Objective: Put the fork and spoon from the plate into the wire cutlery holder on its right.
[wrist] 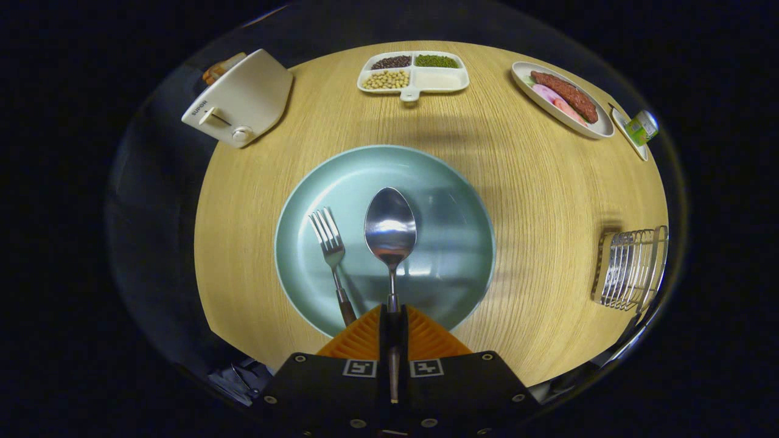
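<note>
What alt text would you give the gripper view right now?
The gripper has its fingers shut on the spoon handle, bowl pointing ahead over the pale green plate. The fork lies on the plate just left of it; the wire cutlery holder stands on the wooden table to the right.

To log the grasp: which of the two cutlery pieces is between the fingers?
The spoon: its handle runs between the closed fingers. The fork lies free on the plate, left of the spoon.

bare table [535,201] between plate [450,182], holder [630,267]
</note>
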